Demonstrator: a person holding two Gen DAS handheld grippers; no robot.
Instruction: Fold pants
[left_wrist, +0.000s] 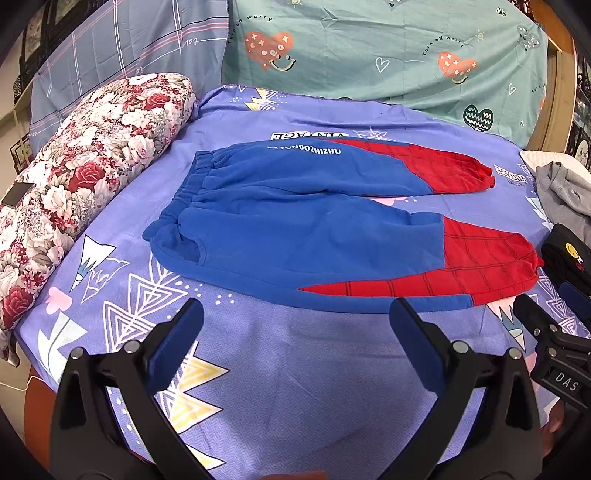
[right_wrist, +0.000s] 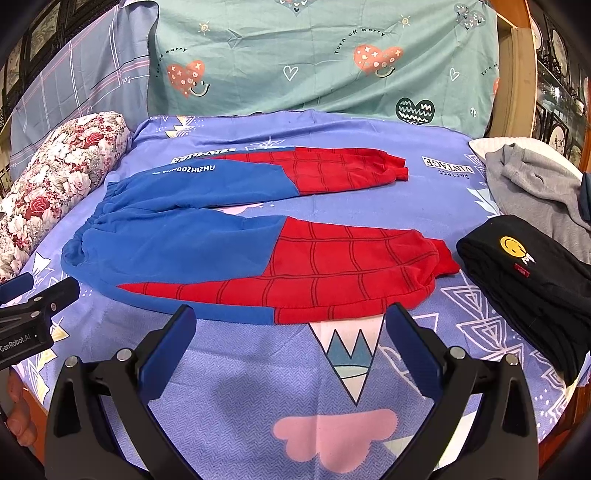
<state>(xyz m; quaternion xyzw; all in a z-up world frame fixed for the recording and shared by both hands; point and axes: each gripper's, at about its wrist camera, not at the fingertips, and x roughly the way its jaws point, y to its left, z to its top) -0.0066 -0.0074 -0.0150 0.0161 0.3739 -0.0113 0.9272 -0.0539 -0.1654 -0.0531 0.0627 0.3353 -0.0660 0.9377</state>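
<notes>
Hovering low over the near edge of the purple patterned bedsheet (right_wrist: 240, 387), the left gripper (left_wrist: 295, 325) and right gripper (right_wrist: 291, 328) both have their jaws spread wide, grasping nothing. Just beyond their blue pads (right_wrist: 168, 347) lie the blue-and-red pants (left_wrist: 314, 229), flat and unfolded, waistband toward the left, both red cuffs toward the right, legs apart. Right of the cuffs sits a folded black garment with a smiley patch (right_wrist: 528, 280), with a crumpled grey garment (right_wrist: 535, 192) behind. A floral bolster (left_wrist: 85, 192) borders the left side. Farthest back hangs a teal heart-print sheet (right_wrist: 314, 62).
</notes>
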